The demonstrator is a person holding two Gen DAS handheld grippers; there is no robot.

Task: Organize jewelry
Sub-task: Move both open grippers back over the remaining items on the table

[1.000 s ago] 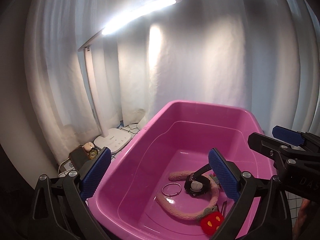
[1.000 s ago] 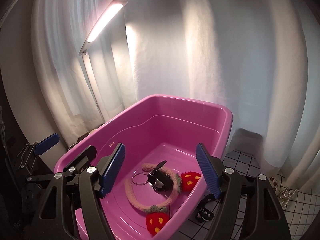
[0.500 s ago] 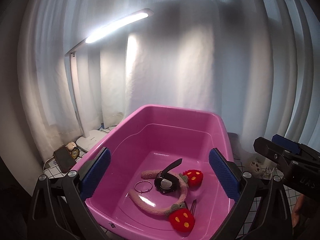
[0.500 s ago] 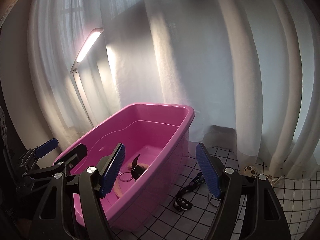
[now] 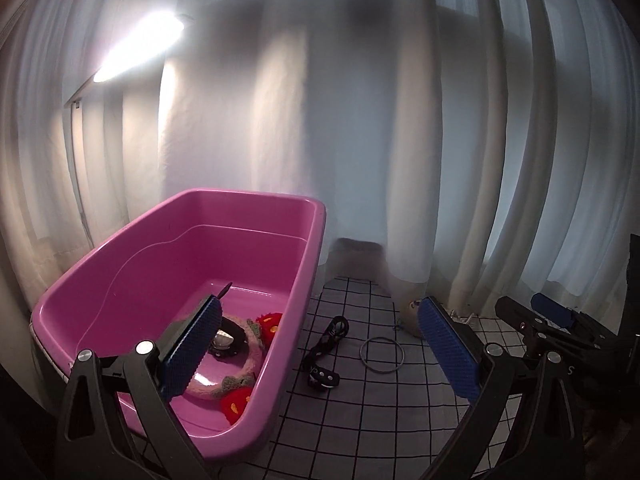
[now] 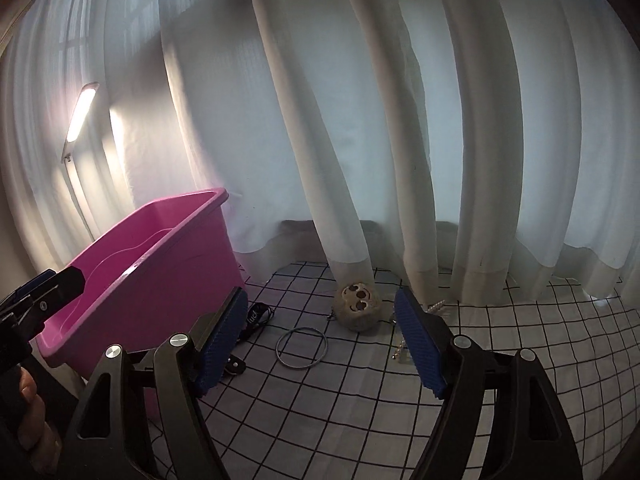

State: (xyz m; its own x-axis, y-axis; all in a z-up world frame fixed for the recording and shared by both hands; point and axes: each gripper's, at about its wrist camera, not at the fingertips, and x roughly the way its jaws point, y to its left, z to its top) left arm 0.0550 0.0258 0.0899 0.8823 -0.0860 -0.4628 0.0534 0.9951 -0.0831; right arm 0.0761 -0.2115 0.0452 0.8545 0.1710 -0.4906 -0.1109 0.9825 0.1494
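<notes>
Checked tabletop (image 6: 500, 360) | your left gripper (image 5: 324, 350) and right gripper (image 6: 320, 340) fingers both spread, empty | metal ring (image 6: 301, 347) beside pink tub (image 6: 152, 264)

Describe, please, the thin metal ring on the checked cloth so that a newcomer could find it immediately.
Start at the pink tub and look right onto the checked cloth. The metal ring lies flat there, between the black strap beside the tub and the round beige plush face at the curtain's foot. It alone is a bare, thin wire circle.
</notes>
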